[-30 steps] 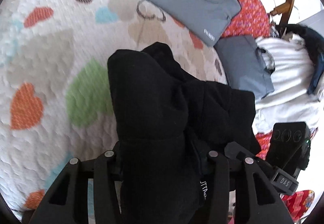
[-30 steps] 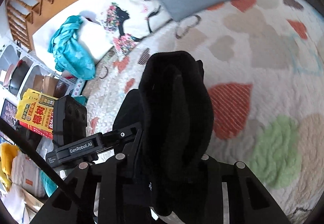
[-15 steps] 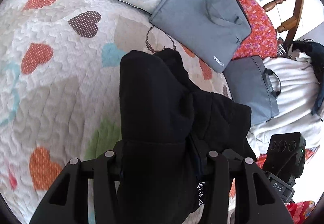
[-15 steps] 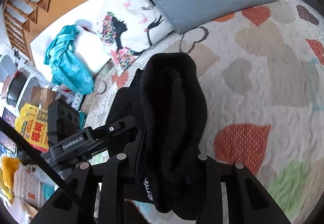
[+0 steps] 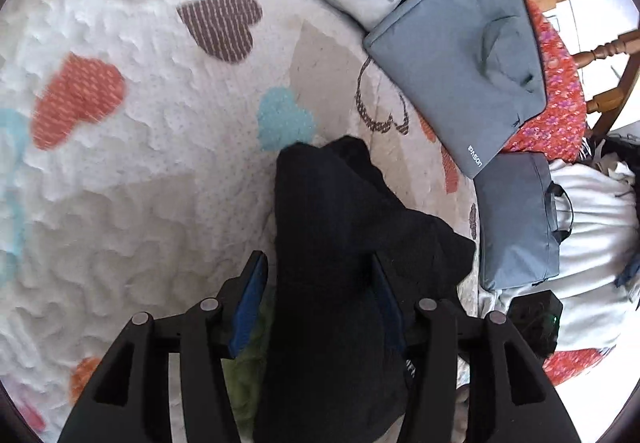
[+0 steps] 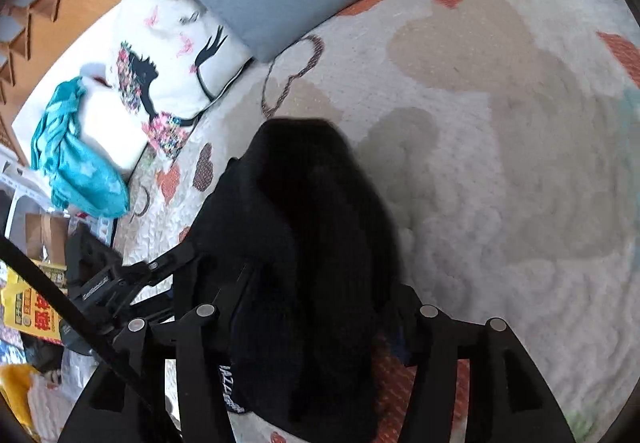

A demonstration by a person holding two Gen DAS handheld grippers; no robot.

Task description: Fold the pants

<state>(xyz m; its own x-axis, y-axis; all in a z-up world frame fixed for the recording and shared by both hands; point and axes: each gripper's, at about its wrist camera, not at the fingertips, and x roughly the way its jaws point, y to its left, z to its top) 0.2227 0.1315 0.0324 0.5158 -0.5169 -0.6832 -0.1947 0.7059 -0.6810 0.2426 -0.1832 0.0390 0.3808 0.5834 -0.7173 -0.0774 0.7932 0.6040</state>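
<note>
Plainly, the quilt (image 5: pixel 132 211) with its heart pattern fills most of both views, and the black pants (image 5: pixel 344 251) lie bunched low in the centre of each frame, running out from between the fingers toward the middle. The left gripper (image 5: pixel 320 283) looks parted around the cloth: a gap shows between its blue pad (image 5: pixel 250 303) and the fabric, so it may not be pinching at all. The right gripper (image 6: pixel 316 303) has the pants (image 6: pixel 312 227) heaped over it and hiding its fingertips, so whether it grips I cannot tell. The likely trouble is that the thick, rounded bundle slumps or springs open on the soft quilt if let go unevenly, spoiling the fold. At upper right of the left view a grey laptop bag (image 5: pixel 460 55) bears a small white logo, too distorted to read surely. White lettering on the waistband label (image 6: pixel 230 387) is blurred.
</note>
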